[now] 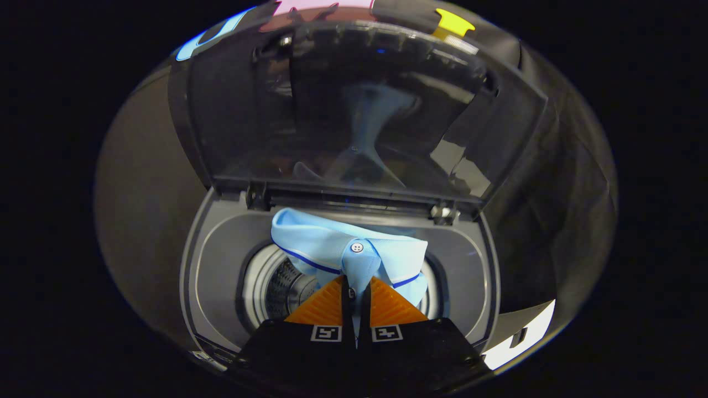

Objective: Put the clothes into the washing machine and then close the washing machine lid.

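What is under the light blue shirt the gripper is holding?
The gripper is shut on the light blue shirt, which hangs over the washing machine's open drum. The drum's perforated wall shows beside the shirt; the shirt and fingers cover the drum's bottom. The lid stands open behind.

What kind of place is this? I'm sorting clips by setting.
Likely a laundry mock-up in a dark booth: a top-loading washer with its lid raised, and a blue shirt pinched in the shut gripper above the drum.
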`<action>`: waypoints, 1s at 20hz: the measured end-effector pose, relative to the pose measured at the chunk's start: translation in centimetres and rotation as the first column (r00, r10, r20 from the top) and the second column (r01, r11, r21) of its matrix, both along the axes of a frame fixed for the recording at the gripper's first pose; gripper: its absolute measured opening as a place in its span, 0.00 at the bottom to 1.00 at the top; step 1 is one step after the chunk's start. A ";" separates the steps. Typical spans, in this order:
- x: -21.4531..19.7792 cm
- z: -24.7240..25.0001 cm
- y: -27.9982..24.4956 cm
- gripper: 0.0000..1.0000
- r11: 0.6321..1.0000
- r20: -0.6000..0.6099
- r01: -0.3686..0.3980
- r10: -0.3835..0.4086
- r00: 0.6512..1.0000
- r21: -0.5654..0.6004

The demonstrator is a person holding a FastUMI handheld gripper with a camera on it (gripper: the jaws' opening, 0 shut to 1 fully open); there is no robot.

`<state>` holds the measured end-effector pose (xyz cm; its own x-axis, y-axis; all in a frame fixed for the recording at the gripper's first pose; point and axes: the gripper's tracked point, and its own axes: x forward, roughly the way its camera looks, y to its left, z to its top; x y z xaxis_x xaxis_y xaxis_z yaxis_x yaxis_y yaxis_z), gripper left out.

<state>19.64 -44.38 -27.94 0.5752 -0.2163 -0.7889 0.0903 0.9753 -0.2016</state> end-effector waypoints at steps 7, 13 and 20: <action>-0.8 -6.7 -0.1 0.05 0.996 -0.118 0.058 -0.049 0.992 0.068; -1.3 -8.7 0.0 0.05 0.993 -0.174 0.058 -0.040 0.984 0.101; -1.4 -9.4 0.0 0.63 0.992 -0.201 0.065 -0.042 0.979 0.107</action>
